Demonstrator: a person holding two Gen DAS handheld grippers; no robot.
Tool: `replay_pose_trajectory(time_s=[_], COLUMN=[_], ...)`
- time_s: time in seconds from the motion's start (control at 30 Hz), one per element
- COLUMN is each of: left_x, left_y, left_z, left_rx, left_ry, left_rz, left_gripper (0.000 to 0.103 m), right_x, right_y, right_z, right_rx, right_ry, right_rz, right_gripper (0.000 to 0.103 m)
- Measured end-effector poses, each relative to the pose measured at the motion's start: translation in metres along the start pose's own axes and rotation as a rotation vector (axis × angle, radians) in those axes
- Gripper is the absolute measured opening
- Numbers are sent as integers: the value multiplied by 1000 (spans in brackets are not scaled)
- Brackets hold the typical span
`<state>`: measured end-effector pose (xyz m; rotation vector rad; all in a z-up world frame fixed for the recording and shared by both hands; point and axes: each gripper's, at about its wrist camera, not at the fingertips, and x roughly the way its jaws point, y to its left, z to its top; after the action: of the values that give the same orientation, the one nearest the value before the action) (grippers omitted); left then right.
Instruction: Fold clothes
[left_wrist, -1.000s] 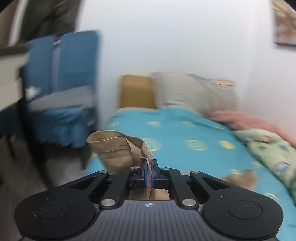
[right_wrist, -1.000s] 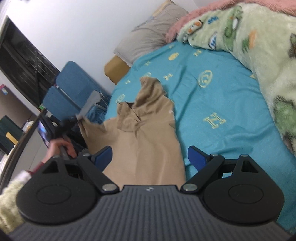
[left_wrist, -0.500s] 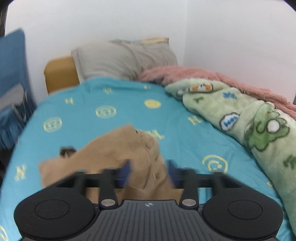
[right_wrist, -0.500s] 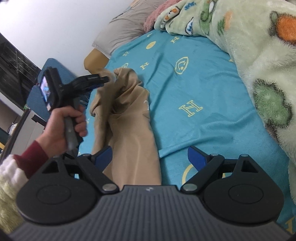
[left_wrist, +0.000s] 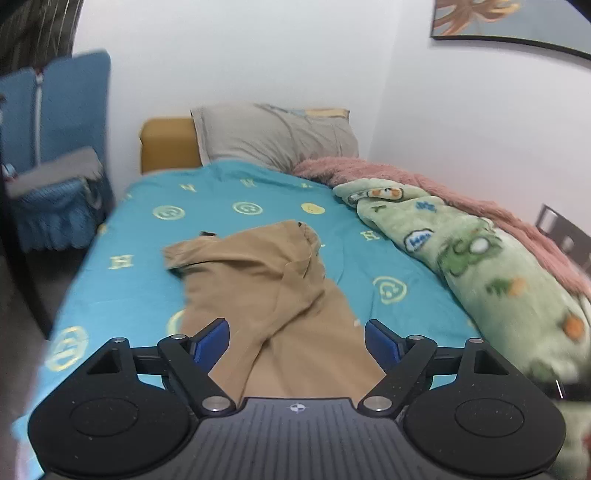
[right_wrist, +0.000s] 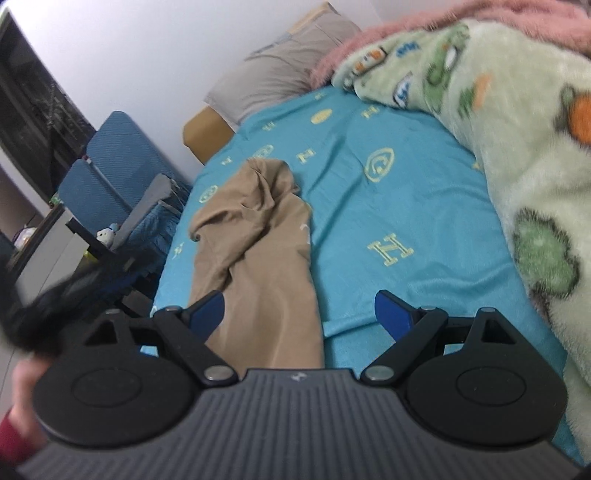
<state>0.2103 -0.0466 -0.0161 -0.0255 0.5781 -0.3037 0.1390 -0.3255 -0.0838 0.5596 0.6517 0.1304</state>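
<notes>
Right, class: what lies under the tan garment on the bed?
The tan garment rests on the teal sheet, whose yellow motifs show around it. Anything beneath the cloth, including its own folded layers, is covered and cannot be seen.

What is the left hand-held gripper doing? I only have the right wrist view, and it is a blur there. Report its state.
Observer: The left hand-held gripper is open, with nothing between its fingers; the tan garment lies flat under it.
Operator: Check the garment's far edge.
Observer: What looks like a small black tag sticks out at its far left corner, on the teal sheet.
Operator: Scan the wall.
Observer: A framed picture hangs at the upper right.
</notes>
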Motion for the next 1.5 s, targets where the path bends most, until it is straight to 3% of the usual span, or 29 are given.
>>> replay_pose_trajectory(time_s=[0.2,0.33,0.5,0.73,0.97,1.17,1.33,1.37,1.4,1.5], left_x=[-96,-134,-150,-169,-196,-210,-210,-211,-214,-225], left_y=[-5,-6,0,21,51,87,140,150,159,179], left_z=[-38,-67,-94,-100,-93,-95,-101,-104,-107,-115], left_rx=[9,13,29,-68,-142,-220,-464,-512,-552,-646], left_ry=[-71,-76,-41,-77,-153,-164,-150,-153,-161,-196], left_rz=[17,23,78,113,165,288,235,231,236,249], left_gripper=[102,103,103,103,103,103,103,103,103,103], right_x=[-36,-59,-59,-58,-50,-10,31,40,48,71], right_y=[34,52,68,81,98,144,194,204,213,243], right_z=[-10,-26,-40,-53,-76,-113,-149,-156,-163,-183], right_rx=[-142,-171,-229,-309,-326,-378,-482,-502,-523,-588], right_ry=[-111,-183,-185,-191,-79,129,293,326,359,455], right_rz=[10,43,48,23,104,241,303,315,328,362], right_gripper=[90,90,90,90,90,89,89,86,76,75])
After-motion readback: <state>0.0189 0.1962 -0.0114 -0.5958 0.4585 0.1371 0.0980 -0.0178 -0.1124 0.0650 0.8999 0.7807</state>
